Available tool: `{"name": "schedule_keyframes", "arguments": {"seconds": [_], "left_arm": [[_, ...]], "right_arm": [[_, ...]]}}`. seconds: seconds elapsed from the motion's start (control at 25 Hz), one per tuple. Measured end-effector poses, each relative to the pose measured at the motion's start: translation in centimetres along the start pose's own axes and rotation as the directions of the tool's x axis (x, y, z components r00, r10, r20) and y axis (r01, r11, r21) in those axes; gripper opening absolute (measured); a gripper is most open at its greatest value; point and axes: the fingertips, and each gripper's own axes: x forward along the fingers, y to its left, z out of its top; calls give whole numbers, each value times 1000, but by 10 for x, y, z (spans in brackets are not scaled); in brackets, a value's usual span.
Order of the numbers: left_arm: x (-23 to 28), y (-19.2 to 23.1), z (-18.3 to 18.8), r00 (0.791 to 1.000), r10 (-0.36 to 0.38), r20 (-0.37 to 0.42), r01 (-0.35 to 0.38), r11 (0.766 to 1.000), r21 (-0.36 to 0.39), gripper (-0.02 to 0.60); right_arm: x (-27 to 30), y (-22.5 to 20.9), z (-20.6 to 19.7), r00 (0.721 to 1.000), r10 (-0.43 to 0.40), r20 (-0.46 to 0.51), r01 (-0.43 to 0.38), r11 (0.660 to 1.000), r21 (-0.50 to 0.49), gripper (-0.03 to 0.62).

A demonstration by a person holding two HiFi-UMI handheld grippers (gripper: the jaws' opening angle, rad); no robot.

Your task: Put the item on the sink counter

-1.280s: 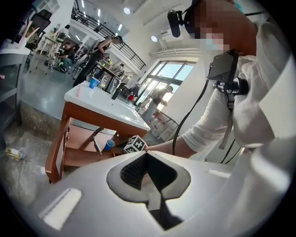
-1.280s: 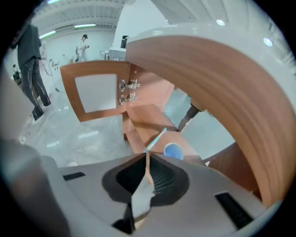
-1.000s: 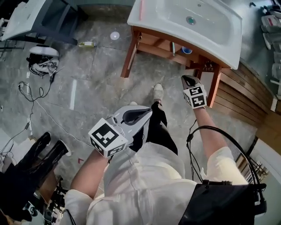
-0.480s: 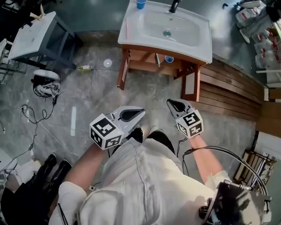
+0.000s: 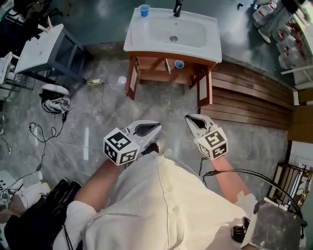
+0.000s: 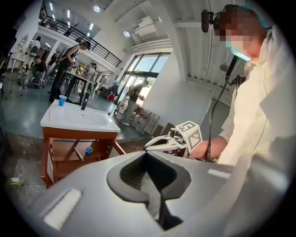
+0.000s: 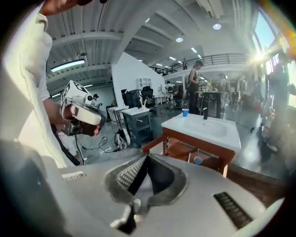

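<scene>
1. The thin stick (image 5: 167, 65) on the shelf under the sink counter (image 5: 213, 44) is too small for me to name.
2. My shirt (image 5: 166, 205) hides most of my legs.
3. The black bundle (image 5: 34, 219), near left, runs off the edge.

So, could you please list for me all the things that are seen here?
Sink counter: one, white top on a wooden stand, top centre.
Faucet: one, black, behind the basin.
Counter cup: one, blue, counter's back corner.
Shelf cup: one, blue, shelf under the counter.
Side table: one, white top, left.
Cables: one tangle, dark, floor at left.
Left gripper: one, grey, shut, empty.
Right gripper: one, grey, shut, empty.
</scene>
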Motion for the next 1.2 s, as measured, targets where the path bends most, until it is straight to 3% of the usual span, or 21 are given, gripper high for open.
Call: {"name": "schedule_keyframes", "arguments": {"seconds": [0.24, 0.6, 1.0, 1.2], "left_arm": [[9, -49, -9, 1000, 6, -1, -6, 999, 37, 5], [16, -104, -40, 1000, 11, -11, -11, 999, 36, 5], [16, -138, -34, 999, 38, 3, -38, 998, 49, 5], [14, -142, -55, 999, 40, -8, -40, 998, 44, 5]], "right_arm": [[-41, 19, -12, 999, 14, 31, -14, 1000, -2, 5], [-91, 45, -30, 996, 10, 89, -11, 1000, 20, 5], [-114, 70, -41, 991, 36, 127, -35, 999, -6, 5], [-119, 75, -43, 989, 41, 145, -39, 999, -19, 5]]}}
